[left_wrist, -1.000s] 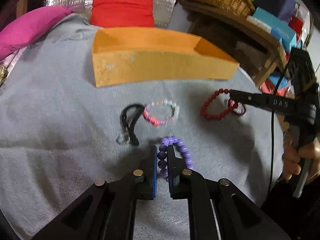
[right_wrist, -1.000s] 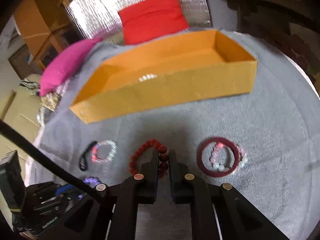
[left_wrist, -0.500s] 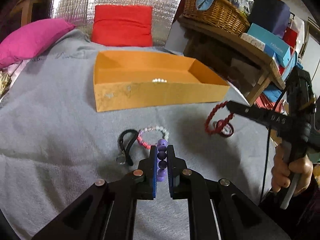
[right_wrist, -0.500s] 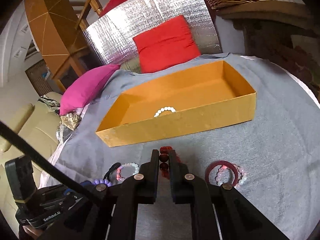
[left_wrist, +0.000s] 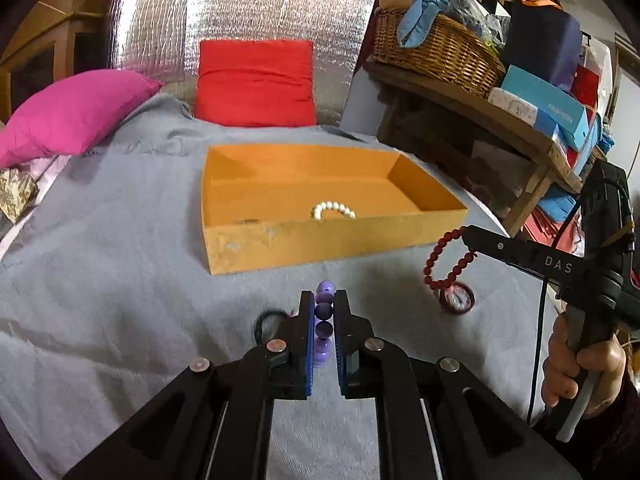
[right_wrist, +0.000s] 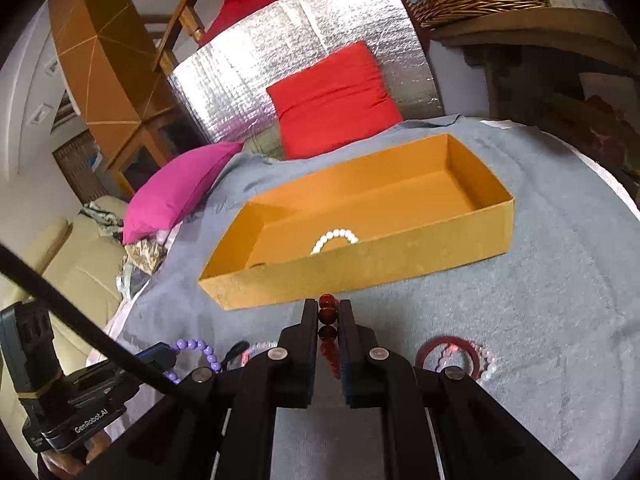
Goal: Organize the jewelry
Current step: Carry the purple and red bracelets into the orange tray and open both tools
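Looks like a lived-in home: pink cushion [left_wrist: 76, 114] and red cushion [left_wrist: 256, 82], cream sofa [right_wrist: 80, 268], wicker basket [left_wrist: 436, 50] on a cluttered wooden shelf [left_wrist: 480, 116].

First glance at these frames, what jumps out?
The orange box in the middle of the grey blanket, with a white bead bracelet inside by its near wall. In front of it, the left gripper pinches a purple bead bracelet; the right gripper holds a dark red bead bracelet, lifted.
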{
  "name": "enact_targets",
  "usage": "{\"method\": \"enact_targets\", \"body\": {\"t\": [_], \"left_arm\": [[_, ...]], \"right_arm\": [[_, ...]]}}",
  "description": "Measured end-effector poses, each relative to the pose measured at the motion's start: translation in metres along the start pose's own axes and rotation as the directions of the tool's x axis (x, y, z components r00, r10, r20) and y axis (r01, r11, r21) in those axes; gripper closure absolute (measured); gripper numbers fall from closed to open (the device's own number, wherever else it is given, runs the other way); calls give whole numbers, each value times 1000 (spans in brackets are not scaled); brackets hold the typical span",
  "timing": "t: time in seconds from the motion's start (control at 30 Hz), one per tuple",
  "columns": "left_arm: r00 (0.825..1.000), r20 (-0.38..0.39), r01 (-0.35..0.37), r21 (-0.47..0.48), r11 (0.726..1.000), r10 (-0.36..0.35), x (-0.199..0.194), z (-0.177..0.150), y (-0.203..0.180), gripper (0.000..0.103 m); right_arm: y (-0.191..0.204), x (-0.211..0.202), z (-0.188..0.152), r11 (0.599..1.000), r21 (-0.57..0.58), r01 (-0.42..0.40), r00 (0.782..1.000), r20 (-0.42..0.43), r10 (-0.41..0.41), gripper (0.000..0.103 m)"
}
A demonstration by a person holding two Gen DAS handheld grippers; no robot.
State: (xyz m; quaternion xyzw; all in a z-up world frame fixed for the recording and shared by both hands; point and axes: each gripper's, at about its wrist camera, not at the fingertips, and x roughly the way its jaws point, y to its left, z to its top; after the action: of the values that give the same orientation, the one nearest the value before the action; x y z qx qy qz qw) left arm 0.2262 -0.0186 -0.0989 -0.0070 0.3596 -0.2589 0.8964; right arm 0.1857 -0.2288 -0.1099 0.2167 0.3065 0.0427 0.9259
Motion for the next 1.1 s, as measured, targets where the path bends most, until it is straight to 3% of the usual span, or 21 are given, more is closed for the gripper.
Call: {"method": "enact_targets", "body": {"t": [0.2, 0.4, 0.6, 1.1], "left_arm": [[999, 45, 5, -17, 1000, -4, 0, 26, -1, 94], [999, 37, -25, 2, 1000, 25, 20, 43, -11, 94], [993, 63, -101, 60, 993, 97, 27, 57, -26, 94], [983, 108, -158, 56, 986, 151, 36, 85, -22, 94]], "right_arm": [[-5, -8, 18, 999, 32, -16, 997, 77, 14, 92], [-9, -16, 33, 998, 63, -31, 990, 139, 22, 92], [-6, -18, 36, 997, 69, -40, 987, 159, 28, 92], [-3, 13, 51, 1000, 31, -1, 985, 174, -5, 92]]}}
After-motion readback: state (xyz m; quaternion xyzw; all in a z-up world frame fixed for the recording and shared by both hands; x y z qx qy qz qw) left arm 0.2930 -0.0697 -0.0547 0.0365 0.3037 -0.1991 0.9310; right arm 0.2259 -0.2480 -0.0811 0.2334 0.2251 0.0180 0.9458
